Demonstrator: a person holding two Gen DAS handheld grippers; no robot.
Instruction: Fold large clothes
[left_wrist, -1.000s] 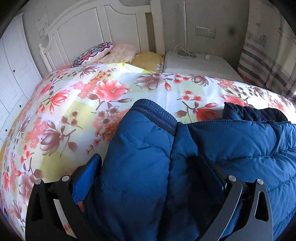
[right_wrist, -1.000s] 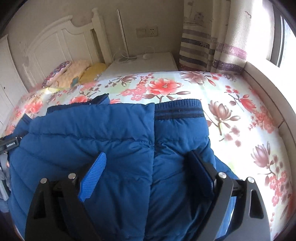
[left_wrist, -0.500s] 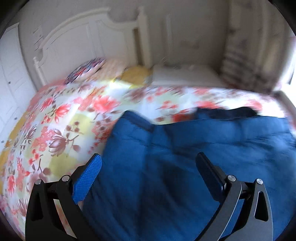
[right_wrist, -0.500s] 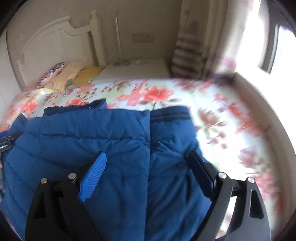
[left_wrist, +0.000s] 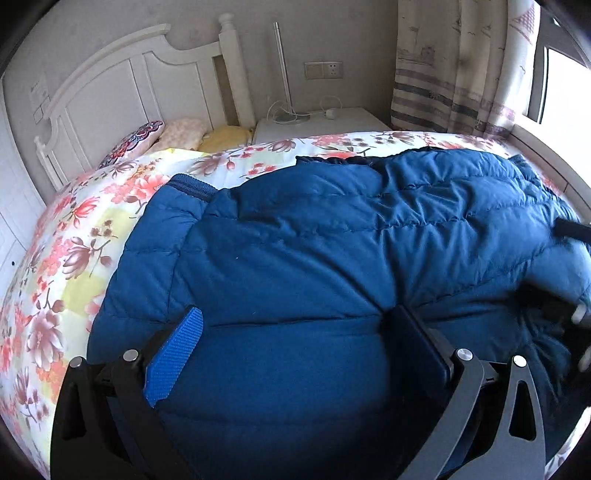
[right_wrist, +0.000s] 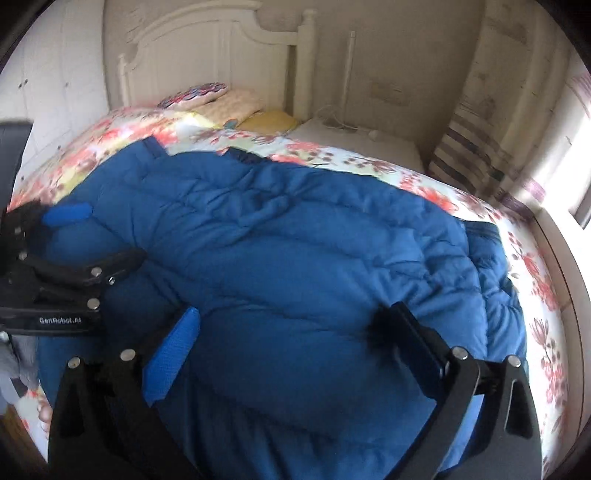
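Since a second ago both my tools have pulled back and swung toward each other, so much more of the jacket (left_wrist: 332, 236) shows, and each tool now appears in the other's view. My left tool (left_wrist: 295, 339) stands wide over the jacket's near hem, its blue pad (left_wrist: 173, 356) at the left and dark pad at the right, gripping nothing. My right tool (right_wrist: 291, 343) is also spread wide over the near part of the jacket, nothing between its pads; a tuft of dark fur (right_wrist: 375, 332) lies against its right pad. The jacket lies flat across the bed (left_wrist: 66, 258), its back up and both sleeves folded in, with one ribbed cuff (left_wrist: 192, 186) at the far left and another (right_wrist: 484, 230) at the right edge. Pillows (left_wrist: 177, 131) lie by the headboard (left_wrist: 122, 81) at the far left. A white nightstand (left_wrist: 321, 120) with a lamp (left_wrist: 284, 70) stands beyond the bed, and a curtain (left_wrist: 454, 66) hangs at the far right.
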